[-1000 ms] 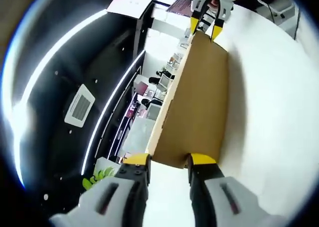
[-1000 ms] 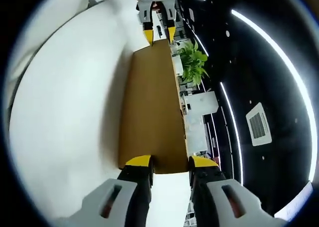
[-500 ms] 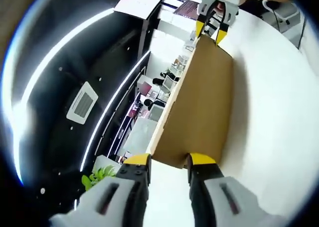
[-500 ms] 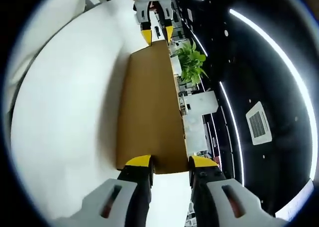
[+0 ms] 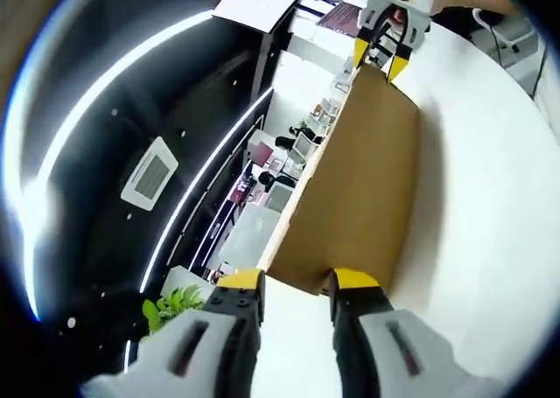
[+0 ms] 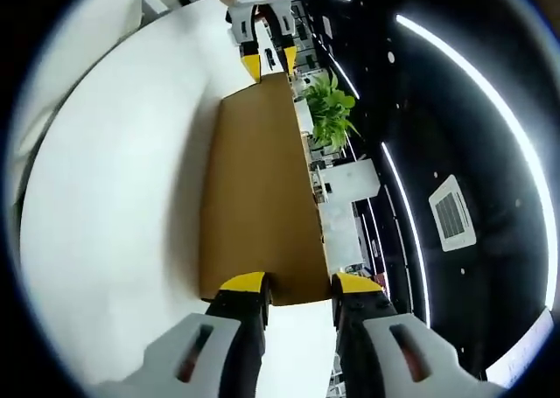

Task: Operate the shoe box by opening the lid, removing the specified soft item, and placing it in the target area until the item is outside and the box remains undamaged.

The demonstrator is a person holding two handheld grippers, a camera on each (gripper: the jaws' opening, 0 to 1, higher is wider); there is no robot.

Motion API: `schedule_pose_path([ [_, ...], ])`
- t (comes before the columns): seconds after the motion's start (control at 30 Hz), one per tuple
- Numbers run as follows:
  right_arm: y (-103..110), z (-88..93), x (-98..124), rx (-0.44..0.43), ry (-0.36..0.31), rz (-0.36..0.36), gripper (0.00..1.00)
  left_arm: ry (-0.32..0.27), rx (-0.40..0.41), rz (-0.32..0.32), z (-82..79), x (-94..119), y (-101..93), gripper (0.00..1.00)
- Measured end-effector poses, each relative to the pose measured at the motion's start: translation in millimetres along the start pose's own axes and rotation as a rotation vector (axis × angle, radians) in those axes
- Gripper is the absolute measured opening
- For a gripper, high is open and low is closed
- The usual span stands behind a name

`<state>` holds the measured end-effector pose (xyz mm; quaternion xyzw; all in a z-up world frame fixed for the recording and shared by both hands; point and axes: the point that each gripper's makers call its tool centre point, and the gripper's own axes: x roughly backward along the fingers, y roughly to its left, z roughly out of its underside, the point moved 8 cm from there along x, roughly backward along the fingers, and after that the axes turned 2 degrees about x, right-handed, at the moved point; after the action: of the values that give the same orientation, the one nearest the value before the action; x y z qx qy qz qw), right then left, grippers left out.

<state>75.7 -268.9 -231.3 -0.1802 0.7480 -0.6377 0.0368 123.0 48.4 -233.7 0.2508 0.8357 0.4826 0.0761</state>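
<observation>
Shoe box lid [image 5: 354, 188]: a brown cardboard panel held up in the air between the two grippers, one at each short end, over a white table [image 5: 490, 197].

Near, left gripper view: left gripper [image 5: 297, 282] with yellow-tipped jaws pinching the near edge of the lid, one jaw on each face. Right gripper view: right gripper [image 6: 297, 282] pinching the opposite short edge the same way. Each gripper also shows at the far end of the other's view, clamped on the card.

Mid: the lid stands edge-on and tilted, one face toward the table. The box base and the soft item — cannot tell where they lie.

Far: dark ceiling with light strips, a vent [image 6: 454, 222], a green plant [image 6: 331, 109], office furniture.

Judgement on the step: the lid looks lifted clear and needs setting aside. Keep both pinches level and moving together so the card does not twist or crease; grip lightly, only enough to hold. Lower it flat on bare table, well apart from where the box sits, then release both ends together.
</observation>
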Motion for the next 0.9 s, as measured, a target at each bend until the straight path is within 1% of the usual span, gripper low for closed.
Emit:
schedule_pose_path([
  [0.27, -0.7, 2.2, 0.1, -0.014, 0.0, 0.012, 0.28, 0.003, 0.007, -0.003, -0.9, 0.2, 1.6, 0.3],
  [0.37, -1.0, 0.9, 0.1, -0.016, 0.001, 0.015, 0.28, -0.003, 0.0, -0.01, -1.2, 0.3, 2.7, 0.3],
  [0.47, -2.3, -1.3, 0.7, -0.021, -0.001, 0.018, 0.28, -0.006, -0.007, -0.031, -0.8, 0.3, 3.2, 0.31],
  [0.6, -3.8, -0.7, 0.9, -0.032, -0.003, 0.023, 0.28, -0.003, 0.006, -0.037, -1.9, 0.1, 4.8, 0.31],
  [0.7, -5.7, 0.6, 1.2, -0.045, -0.006, 0.031, 0.28, -0.008, 0.041, -0.044, -1.8, 1.0, 9.1, 0.33],
  [0.8, -6.3, 2.8, 0.9, -0.056, -0.007, 0.036, 0.28, -0.008, 0.073, -0.039, -0.6, 0.9, 9.6, 0.33],
  [0.9, -5.6, 4.2, 0.7, -0.061, -0.005, 0.04, 0.29, -0.006, 0.085, -0.038, 0.3, 0.4, 8.5, 0.33],
])
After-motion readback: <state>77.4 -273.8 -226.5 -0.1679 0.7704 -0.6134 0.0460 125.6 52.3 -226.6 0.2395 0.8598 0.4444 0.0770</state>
